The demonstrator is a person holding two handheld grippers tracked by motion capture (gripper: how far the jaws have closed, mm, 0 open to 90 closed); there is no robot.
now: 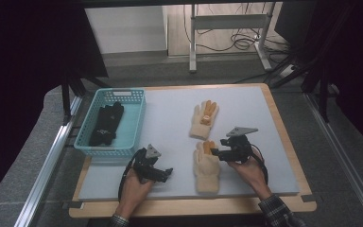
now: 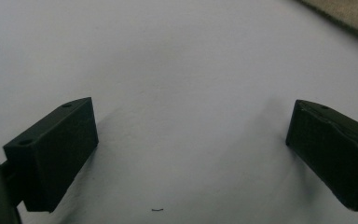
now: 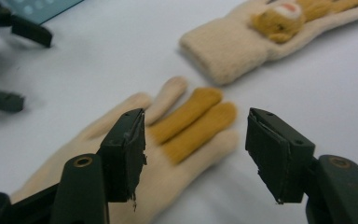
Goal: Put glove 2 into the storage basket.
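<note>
Two cream knit gloves with orange fingers lie on the white mat. The near glove [image 1: 206, 165] [image 3: 186, 126] lies palm-flat with its fingers pointing away from me. The far glove [image 1: 203, 119] [image 3: 242, 42] carries a small orange animal figure. My right gripper [image 1: 216, 152] [image 3: 196, 121] hovers just over the near glove's fingers, open, one jaw on each side of the two orange fingers, not pressing them. My left gripper [image 1: 168, 172] [image 2: 193, 109] rests low over bare mat left of that glove, open and empty.
A turquoise plastic basket [image 1: 105, 149] stands at the mat's left edge with a pair of black gloves [image 1: 106, 124] inside. The mat sits on a wooden board [image 1: 283, 127]. Table legs and cables are on the floor beyond.
</note>
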